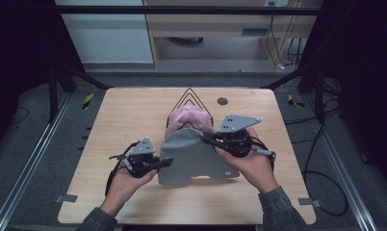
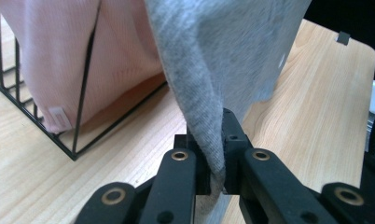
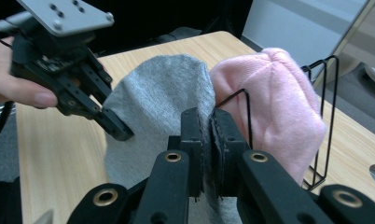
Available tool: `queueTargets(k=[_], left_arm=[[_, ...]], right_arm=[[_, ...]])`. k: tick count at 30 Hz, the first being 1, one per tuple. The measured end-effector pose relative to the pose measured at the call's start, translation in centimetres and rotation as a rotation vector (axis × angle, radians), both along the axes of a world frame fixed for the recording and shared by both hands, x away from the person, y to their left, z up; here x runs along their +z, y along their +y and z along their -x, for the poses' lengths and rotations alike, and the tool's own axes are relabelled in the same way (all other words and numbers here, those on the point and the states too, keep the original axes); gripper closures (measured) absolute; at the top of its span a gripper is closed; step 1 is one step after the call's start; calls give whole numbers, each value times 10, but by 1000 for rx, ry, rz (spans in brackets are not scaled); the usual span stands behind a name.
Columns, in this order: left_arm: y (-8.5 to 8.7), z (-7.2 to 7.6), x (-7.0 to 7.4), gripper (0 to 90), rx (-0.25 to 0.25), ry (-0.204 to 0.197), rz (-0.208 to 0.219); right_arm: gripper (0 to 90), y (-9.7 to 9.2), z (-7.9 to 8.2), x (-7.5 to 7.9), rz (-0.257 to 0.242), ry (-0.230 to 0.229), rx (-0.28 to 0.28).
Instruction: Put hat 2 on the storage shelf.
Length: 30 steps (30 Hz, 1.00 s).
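Grey cloth (image 1: pixel 194 156) partly hides the pink hat (image 1: pixel 187 119) behind.

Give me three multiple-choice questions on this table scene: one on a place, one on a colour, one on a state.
1. Where is the pink hat? A in the wire rack B on the floor C in a hand
2. What colour is the cloth that both tongs hold? A blue B grey C white
3. The left tongs are: A open B shut on the cloth C empty

A: black wires frame the hat. B: the fabric is grey in every view. B: the jaws pinch a fold; the right tongs grip it too.
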<state>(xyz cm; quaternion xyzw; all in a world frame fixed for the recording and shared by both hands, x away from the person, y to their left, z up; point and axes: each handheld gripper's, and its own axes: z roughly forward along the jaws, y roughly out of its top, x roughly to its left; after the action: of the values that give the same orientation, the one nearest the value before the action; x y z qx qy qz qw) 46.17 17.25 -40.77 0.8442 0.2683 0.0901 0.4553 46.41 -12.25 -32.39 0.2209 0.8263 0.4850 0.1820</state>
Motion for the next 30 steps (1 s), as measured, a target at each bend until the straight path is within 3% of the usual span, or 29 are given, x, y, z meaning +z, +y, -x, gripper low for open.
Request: queueTargets(k=[7, 12, 18, 21, 24, 30], left_arm=[[0, -8, 33, 859, 7, -28, 14], [0, -16, 62, 860, 16, -39, 13], [-3, -24, 95, 859, 15, -80, 9], [-5, -31, 111, 857, 22, -78, 35], [-8, -38, 122, 858, 21, -85, 18], [-17, -47, 146, 859, 35, -136, -1]], right_arm=[[846, -5, -6, 10, -33, -2, -21], [847, -12, -11, 31, -49, -18, -31], [848, -18, -21, 61, -57, -42, -47], [848, -21, -29, 77, -73, -50, -55], [848, -22, -37, 90, -83, -56, -64], [848, -23, -56, 110, -107, -73, -90]])
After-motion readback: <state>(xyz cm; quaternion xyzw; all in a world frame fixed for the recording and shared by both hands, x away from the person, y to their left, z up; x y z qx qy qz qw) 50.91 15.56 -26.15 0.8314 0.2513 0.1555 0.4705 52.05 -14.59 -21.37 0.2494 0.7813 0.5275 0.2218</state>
